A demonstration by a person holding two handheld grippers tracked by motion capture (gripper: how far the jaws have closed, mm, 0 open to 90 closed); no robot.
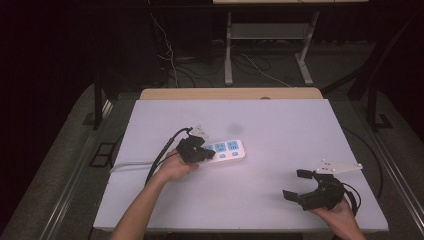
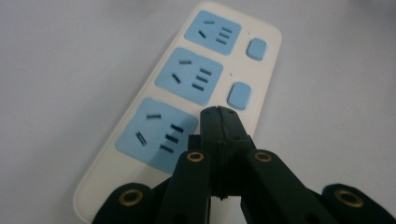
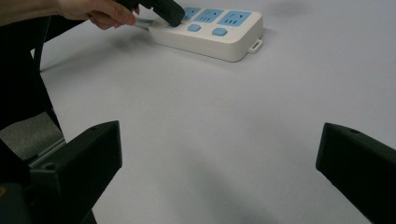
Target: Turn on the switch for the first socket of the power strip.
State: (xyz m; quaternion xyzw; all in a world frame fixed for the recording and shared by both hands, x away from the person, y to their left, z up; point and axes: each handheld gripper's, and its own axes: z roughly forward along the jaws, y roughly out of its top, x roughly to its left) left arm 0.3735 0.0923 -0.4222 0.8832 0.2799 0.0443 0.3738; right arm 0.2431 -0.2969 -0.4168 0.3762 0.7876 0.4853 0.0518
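White power strip (image 2: 261,84), three blue sockets, blue switches

A white table (image 1: 280,125) carries one power strip (image 1: 227,150).

A white power strip (image 1: 226,149) lies flat on the counter (image 1: 280,125), left of its middle, long axis running left to right; its top carries three pale-blue socket panels in a row, each beside a small blue rounded switch. The switch nearest the cord end is hidden, perhaps pressed; a small loop tab projects from its far end.
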